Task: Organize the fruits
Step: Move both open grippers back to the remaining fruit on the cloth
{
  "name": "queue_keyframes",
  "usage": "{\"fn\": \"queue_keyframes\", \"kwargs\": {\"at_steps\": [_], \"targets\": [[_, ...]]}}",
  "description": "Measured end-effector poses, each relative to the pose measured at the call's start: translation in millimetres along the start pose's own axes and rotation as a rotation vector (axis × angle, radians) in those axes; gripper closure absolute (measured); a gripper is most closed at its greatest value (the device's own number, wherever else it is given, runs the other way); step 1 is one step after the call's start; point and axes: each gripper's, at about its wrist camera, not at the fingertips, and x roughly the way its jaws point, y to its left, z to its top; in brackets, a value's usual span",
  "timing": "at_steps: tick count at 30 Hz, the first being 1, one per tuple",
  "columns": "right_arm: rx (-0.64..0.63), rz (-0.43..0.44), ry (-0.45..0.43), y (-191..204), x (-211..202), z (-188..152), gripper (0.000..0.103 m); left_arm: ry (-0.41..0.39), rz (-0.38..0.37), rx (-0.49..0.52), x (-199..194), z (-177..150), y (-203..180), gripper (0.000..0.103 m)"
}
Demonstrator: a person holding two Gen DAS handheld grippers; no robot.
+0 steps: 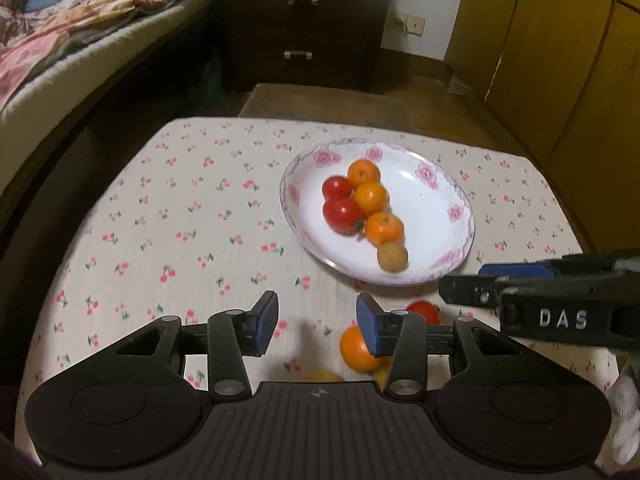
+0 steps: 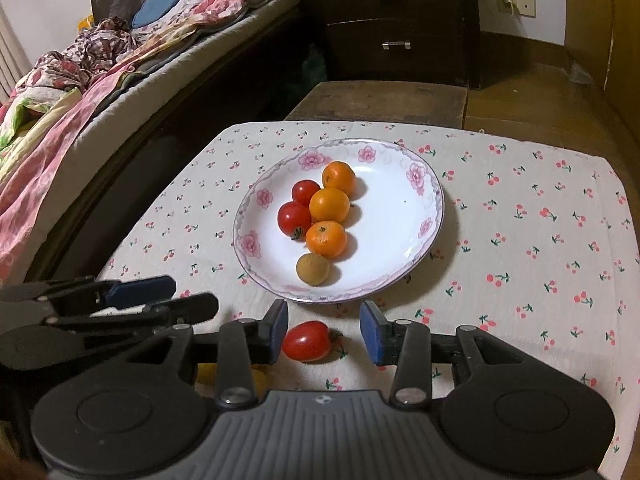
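Far left, outside the table: a bed [image 2: 120, 92] heaped with rumpled floral bedding [image 2: 52, 80], partly cut by the frame edge. Behind it, a dark drawer chest [image 2: 394, 20], top cropped.

Left gripper [image 1: 318, 324]: jaws parted, nothing between the blue pads, only bare tablecloth [image 1: 160, 208] below the gap. Hidden behind its right finger: part of a loose orange [image 1: 354, 350]; under the body, two yellowish fruits [image 1: 324, 376], barely peeking out, kind not clear. In the right wrist view, seen from the side as dark links with one blue pad [image 2: 140, 288], base cut off at the left edge.

Centre: white plate [image 2: 400, 216] with pink flower rim, holding two red tomatoes [image 2: 294, 218], three oranges [image 2: 326, 238] in a row touching each other, and a brownish round fruit [image 2: 313, 269] nearest the camera. Blurred slightly in the left wrist view.

Right gripper [image 2: 324, 332]: jaws apart, a loose red tomato [image 2: 306, 341] lying on the cloth between the pads, against or just beside the left pad, clear of the right one; contact not certain. Same tomato half hidden in the left wrist view.

Right: cherry-print cloth over the whole table, far corners rounded by the lens. Beyond, a low brown bench [image 2: 380, 100], wooden floor, a wall socket [image 2: 516, 2], yellow-brown wardrobe doors [image 1: 560, 60].
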Motion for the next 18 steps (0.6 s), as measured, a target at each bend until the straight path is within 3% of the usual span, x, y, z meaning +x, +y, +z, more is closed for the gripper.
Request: {"fn": "queue_keyframes", "kwargs": {"at_steps": [18], "targets": [[-0.098, 0.042, 0.096, 33, 12, -28, 0.063, 0.042, 0.028, -0.062, -10, -18, 26, 0.052]]}}
